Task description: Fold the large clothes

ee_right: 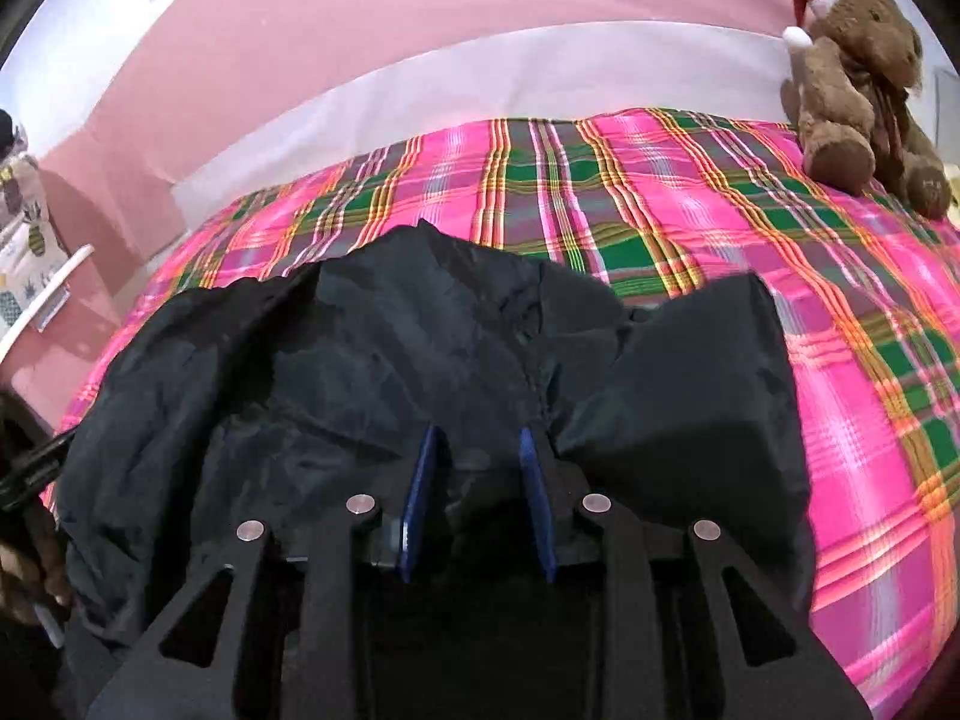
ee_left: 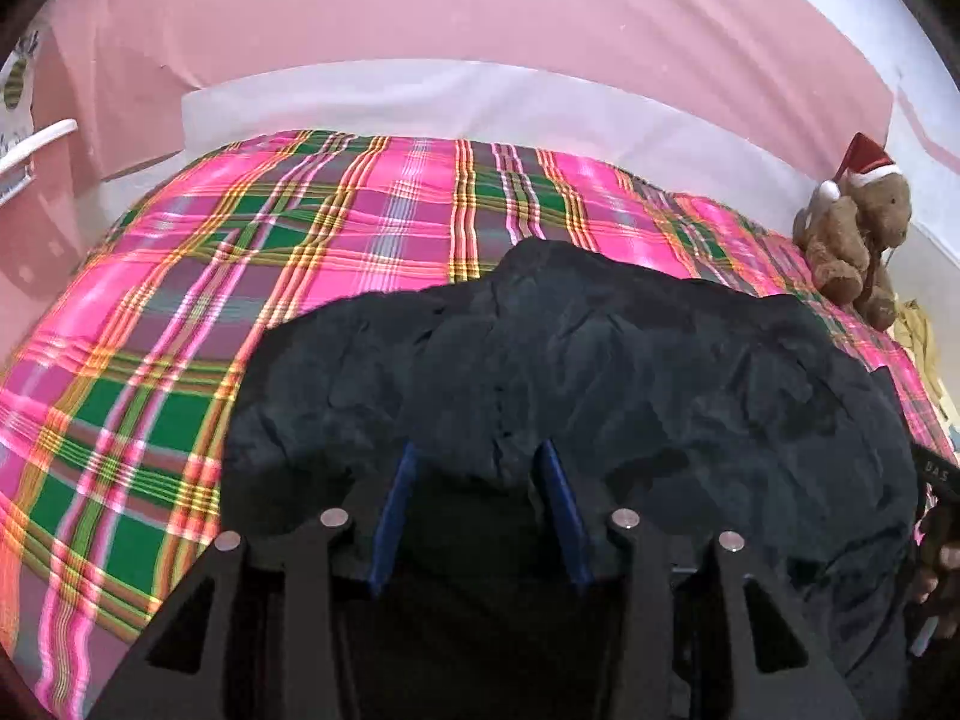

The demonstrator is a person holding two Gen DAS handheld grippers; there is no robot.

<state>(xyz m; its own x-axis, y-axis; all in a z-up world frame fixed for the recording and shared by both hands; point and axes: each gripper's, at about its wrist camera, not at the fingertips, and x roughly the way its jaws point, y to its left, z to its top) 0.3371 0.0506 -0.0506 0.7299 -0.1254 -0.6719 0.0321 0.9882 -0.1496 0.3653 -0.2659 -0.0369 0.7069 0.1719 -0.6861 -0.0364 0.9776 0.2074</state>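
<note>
Garment (ee_right: 372, 360) folded corner perhaps right-view only.

The garment (ee_left: 600, 372) is dark navy, thin and crinkled, with a slight sheen. It lies bunched in a rumpled heap on the near part of the bed (ee_left: 150, 312), its far edge rising to an uneven peak. In the right wrist view a squarish fold (ee_right: 690, 384) of it sticks out to the right, over the plaid bedcover.
</note>
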